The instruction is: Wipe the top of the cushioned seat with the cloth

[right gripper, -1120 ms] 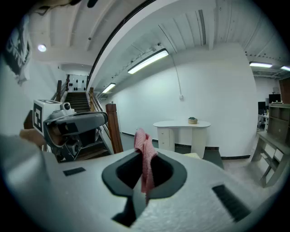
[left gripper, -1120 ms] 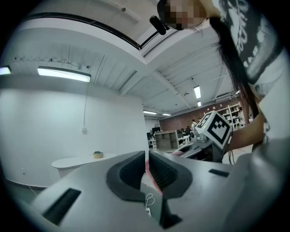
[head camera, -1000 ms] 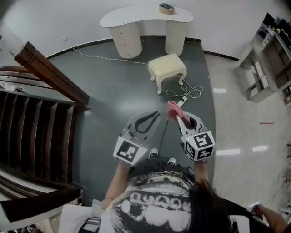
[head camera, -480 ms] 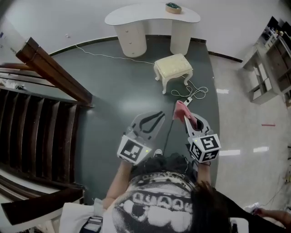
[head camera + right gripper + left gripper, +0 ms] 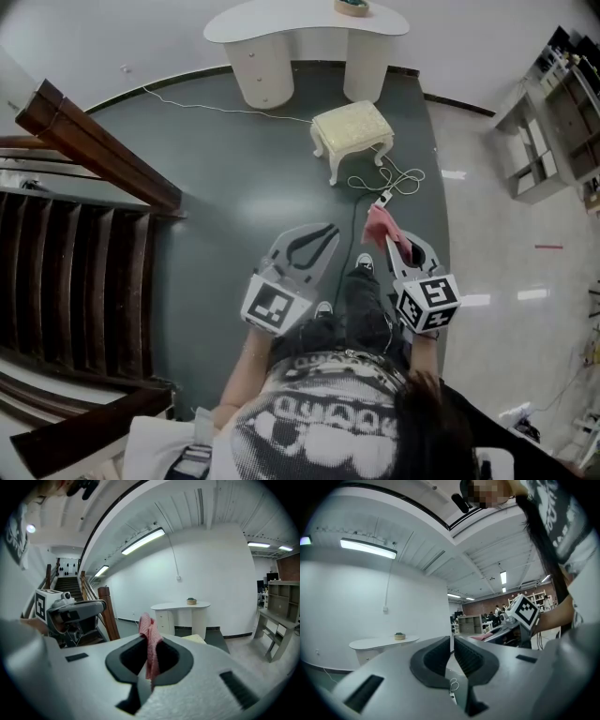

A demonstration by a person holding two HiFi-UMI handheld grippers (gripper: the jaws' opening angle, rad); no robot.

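In the head view my right gripper (image 5: 388, 232), lower right of centre, is clamped on the pink cloth (image 5: 378, 223), which sticks up between its jaws. My left gripper (image 5: 322, 232) beside it is empty, jaws drawn together to a thin slit. The cream cushioned seat (image 5: 352, 127) stands upper middle on the dark floor (image 5: 234, 187), well apart from both grippers.

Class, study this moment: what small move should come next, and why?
Probably a step forward toward the seat, carrying the right gripper along. The cloth is clamped in that gripper, but the seat stands well ahead on the floor, beyond a loose cable, so wiping cannot start yet. The left gripper is shut and empty.
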